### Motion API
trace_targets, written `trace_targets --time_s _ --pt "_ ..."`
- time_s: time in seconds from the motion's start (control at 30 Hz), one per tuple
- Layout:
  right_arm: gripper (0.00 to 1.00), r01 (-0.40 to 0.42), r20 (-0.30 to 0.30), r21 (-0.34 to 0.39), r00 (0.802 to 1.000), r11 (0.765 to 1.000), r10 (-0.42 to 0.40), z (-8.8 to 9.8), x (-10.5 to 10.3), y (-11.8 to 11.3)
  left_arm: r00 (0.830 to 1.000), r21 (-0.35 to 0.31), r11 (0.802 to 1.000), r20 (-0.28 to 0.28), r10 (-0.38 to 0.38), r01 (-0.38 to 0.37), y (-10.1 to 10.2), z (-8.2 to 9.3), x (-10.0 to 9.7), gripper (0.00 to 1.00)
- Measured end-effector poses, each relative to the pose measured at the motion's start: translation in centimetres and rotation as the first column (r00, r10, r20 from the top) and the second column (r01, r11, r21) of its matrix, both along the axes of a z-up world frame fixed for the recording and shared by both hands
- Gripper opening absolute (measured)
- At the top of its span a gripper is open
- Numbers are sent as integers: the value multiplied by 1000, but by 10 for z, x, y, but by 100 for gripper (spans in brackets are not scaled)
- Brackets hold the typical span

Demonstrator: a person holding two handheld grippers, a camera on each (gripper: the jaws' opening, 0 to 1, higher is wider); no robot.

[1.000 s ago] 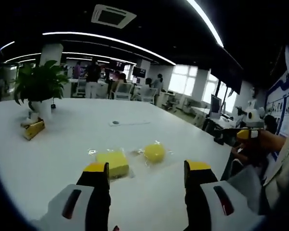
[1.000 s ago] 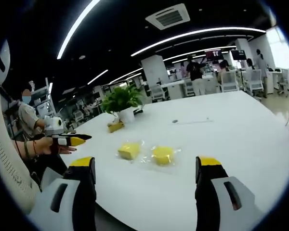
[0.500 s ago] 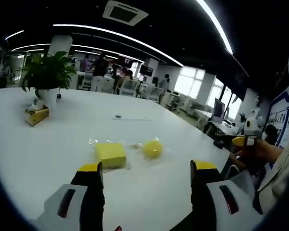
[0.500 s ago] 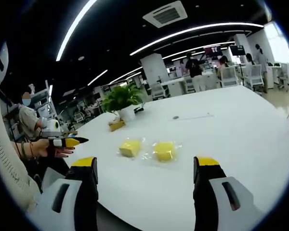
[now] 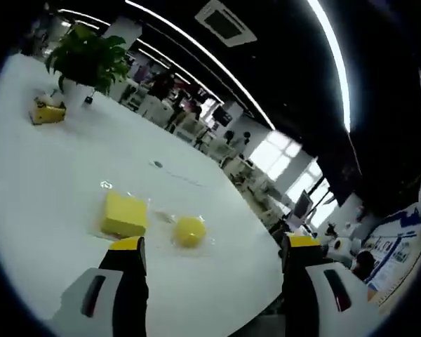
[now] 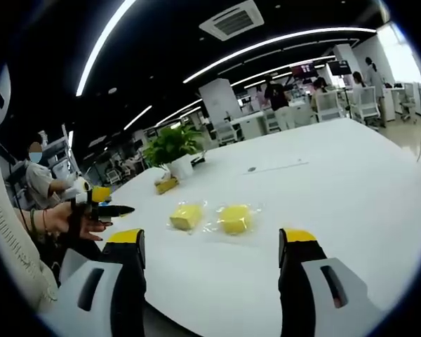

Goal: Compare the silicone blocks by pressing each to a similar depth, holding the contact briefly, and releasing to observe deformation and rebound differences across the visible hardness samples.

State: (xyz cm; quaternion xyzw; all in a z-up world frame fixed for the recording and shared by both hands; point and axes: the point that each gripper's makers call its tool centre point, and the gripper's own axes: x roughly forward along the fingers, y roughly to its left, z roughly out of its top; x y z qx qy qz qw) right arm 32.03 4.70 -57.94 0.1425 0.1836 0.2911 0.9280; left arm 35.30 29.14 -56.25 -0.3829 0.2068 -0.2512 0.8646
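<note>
Left gripper view looked out over the left claw (image 5: 209, 247), whose two yellow-tipped jaws stood wide apart with nothing between them, above the near part of a white surface (image 5: 42, 189). Just beyond the tips lay two yellow silicone samples, each on clear plastic wrap: one square block (image 5: 124, 215) toward the left jaw and one round block (image 5: 189, 230) beside it, close together but not touching. Neither was touched by the jaws. Farther along the surface sat one small dark round spot (image 5: 157, 164), and at the far end one potted plant (image 5: 86, 62) with one small yellow item (image 5: 47, 112) just beside it. Past that were office chairs and people, too small to count.

Right gripper view showed the right claw (image 6: 212, 242) likewise spread open and empty, hovering over the near edge of the same surface (image 6: 351, 196). Ahead of it lay the same two samples, the square block (image 6: 185, 215) on the left and the round block (image 6: 234, 218) on the right, well clear of the jaws. To the left, a hand (image 6: 67, 219) held the left claw (image 6: 105, 208); its jaws appeared dark and narrow from this side, and their spread could not be read there. Beyond stood the potted plant (image 6: 170, 149) with the yellow item (image 6: 166, 184) at its foot.
</note>
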Motion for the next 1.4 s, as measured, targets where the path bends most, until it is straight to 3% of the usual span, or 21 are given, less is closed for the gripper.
trace_targets --time_s 0.13,0.27,0.5,0.67,0.8,0.97,1.17,1.23,1.4 --pt "72 6 -7 13 1000 1000 -6 -3 4 -1 997 -81 997 -77 5 -11 -8 -8 14 70" --pt "71 13 -11 23 1000 1000 -13 -4 6 -2 990 -90 994 -131 50 -62 -8 -19 36 75" --pt "70 19 -28 23 999 1000 -19 -10 8 -7 980 -137 987 -190 53 -80 -18 -25 67 75" --pt "69 18 -44 30 999 999 -16 -15 12 -7 961 -262 956 -271 58 -131 -29 -30 91 75" --pt "66 6 -51 34 999 999 -4 -17 14 -5 964 -239 966 -263 35 -100 -42 -37 109 75" --pt "65 -1 -53 39 999 999 3 -19 18 -3 950 -237 967 -312 18 -96 -51 -52 126 77" --pt "64 5 -58 30 998 1000 -3 -23 25 -8 921 -305 940 -388 25 -154 -55 -71 145 78" --pt "64 6 -65 23 998 1000 -5 -26 27 -11 922 -289 946 -385 27 -148 -56 -77 150 77" --pt "63 19 -68 27 998 999 -17 -26 31 -16 907 -239 961 -421 28 -140 -64 -97 158 78"
